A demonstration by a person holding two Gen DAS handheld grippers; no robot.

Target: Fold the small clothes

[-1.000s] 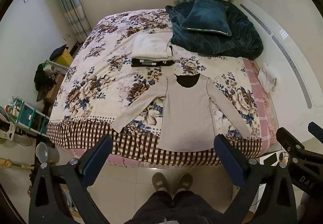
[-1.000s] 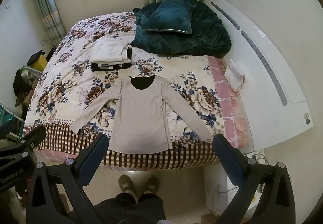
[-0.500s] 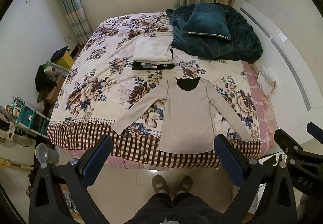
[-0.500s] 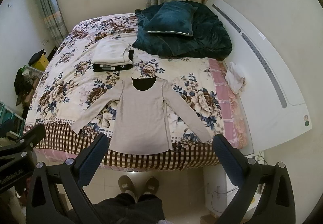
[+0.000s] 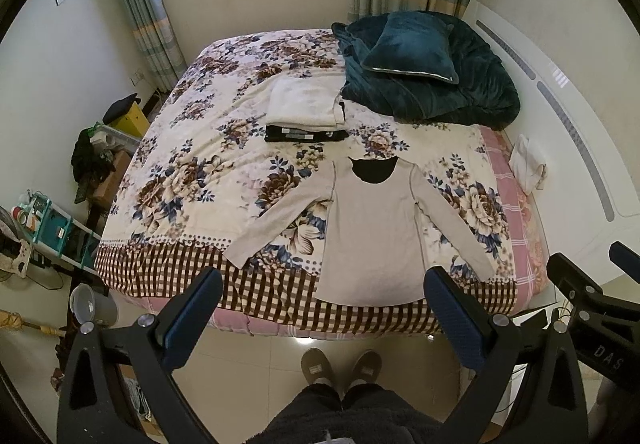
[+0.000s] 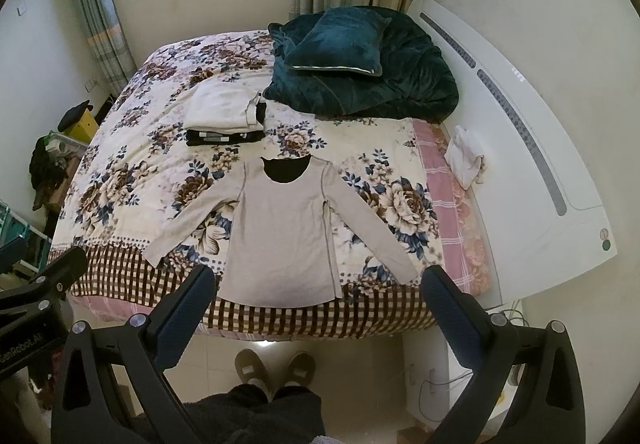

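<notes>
A beige long-sleeved top [image 5: 372, 232] lies flat on the floral bedspread [image 5: 192, 180], sleeves spread, hem at the near edge of the bed. It also shows in the right wrist view [image 6: 284, 240]. A stack of folded clothes [image 5: 304, 112], white on black, lies behind it, also in the right wrist view [image 6: 226, 116]. My left gripper [image 5: 324, 320] is open and empty, held back above the floor in front of the bed. My right gripper [image 6: 316, 316] is open and empty, likewise short of the bed edge.
A dark teal pillow and blanket [image 5: 424, 72] fill the far right of the bed. A white headboard [image 6: 532, 172] runs along the right with a white cloth [image 6: 466, 160] beside it. Shelves and clutter [image 5: 52, 228] stand on the left. The person's slippers [image 5: 340, 368] are on the tiled floor.
Both grippers have drawn back and tilted up slightly, so the bed sits lower and farther in view. Nothing on the bed has moved.
</notes>
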